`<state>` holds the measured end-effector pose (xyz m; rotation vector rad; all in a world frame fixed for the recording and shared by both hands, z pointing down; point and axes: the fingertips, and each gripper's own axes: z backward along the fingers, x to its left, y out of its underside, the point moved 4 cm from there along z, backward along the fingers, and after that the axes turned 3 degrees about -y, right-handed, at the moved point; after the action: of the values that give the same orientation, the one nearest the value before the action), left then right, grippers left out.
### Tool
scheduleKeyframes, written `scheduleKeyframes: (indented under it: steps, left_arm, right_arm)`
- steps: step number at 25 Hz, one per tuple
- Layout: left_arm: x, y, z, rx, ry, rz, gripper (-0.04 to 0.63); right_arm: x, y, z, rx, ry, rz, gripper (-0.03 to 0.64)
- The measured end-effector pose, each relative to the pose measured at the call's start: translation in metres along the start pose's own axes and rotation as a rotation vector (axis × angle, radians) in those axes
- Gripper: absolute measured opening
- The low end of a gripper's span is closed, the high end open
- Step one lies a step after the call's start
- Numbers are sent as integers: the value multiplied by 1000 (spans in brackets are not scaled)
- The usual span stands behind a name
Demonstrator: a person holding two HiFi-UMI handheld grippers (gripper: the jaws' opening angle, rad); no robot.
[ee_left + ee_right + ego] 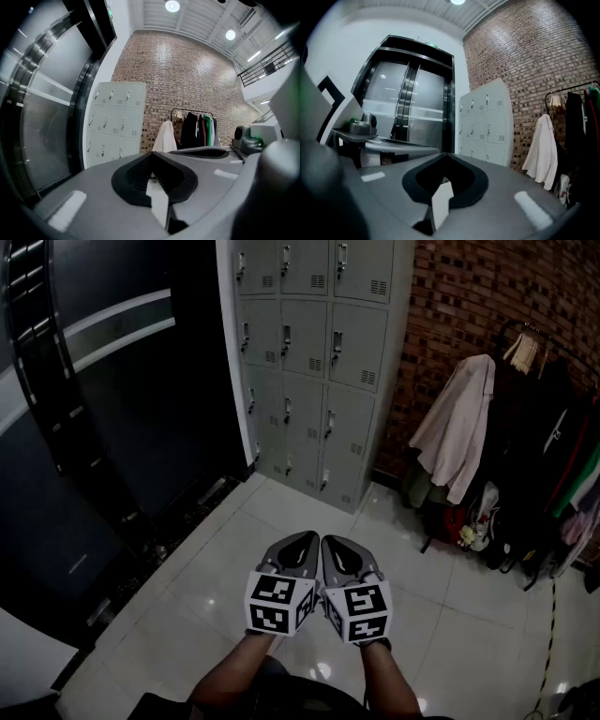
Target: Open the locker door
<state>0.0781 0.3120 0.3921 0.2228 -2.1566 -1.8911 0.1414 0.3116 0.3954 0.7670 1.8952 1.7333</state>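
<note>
Holding two grippers side by side above a pale tiled floor (225,568), facing a bank of grey lockers (314,362).

The left gripper (307,538) and right gripper (330,542) are both clenched, jaw tips meeting with nothing between them. Each carries a cube with black-and-white square markers (279,604). The lockers stand well ahead against a brick wall (469,296), with every locker door (357,345) shut. Dark glass doors (112,409) are to their left, and a clothes rack (530,418) with a pale coat (457,427) is to their right. A small green sign (432,45) above the glass doors is too small to read.
</note>
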Motion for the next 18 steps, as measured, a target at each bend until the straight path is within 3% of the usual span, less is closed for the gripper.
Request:
scheduleKeyframes:
  steps: [8,18]
  left_arm:
    - [33,-4,-52,-15,3,9,5]
    - [144,-28,-157,-12,47,44,6]
  right_arm:
    - [-26,3,-55,-10,-9,8,0]
    - [-63,-15,-194,7,61,5,0]
